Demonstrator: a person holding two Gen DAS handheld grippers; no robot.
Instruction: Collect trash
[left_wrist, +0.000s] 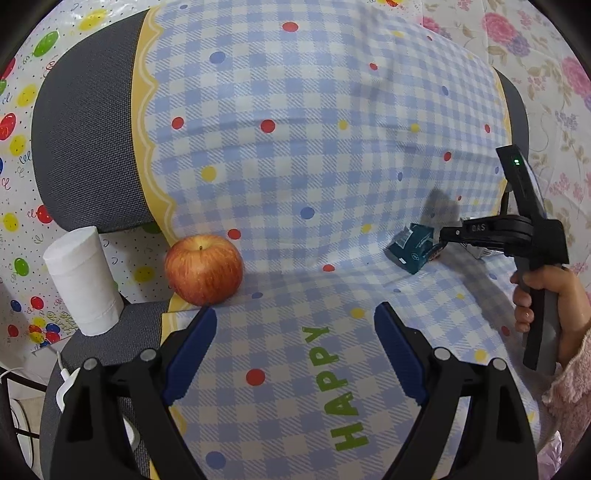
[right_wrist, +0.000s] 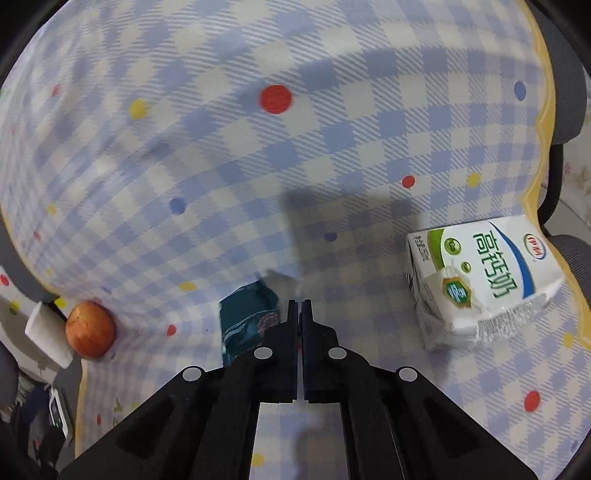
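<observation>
A crumpled teal wrapper (left_wrist: 410, 247) lies on the blue checked cloth (left_wrist: 295, 147) at the right. My right gripper (left_wrist: 443, 236), held by a hand, has its closed tips at the wrapper's right edge. In the right wrist view my right gripper (right_wrist: 300, 302) is shut, with the teal wrapper (right_wrist: 247, 321) against its left finger and partly hidden under it. A white and green milk carton (right_wrist: 484, 284) lies on its side to the right. My left gripper (left_wrist: 295, 310) hovers open above the cloth near the front, with nothing between its fingers.
A red apple (left_wrist: 203, 269) sits at the cloth's left edge, beside a white paper roll (left_wrist: 83, 280). The cloth drapes over a grey chair (left_wrist: 85, 147). A sleeve in pink fleece (left_wrist: 569, 398) is at the right edge. White cables hang at the lower left.
</observation>
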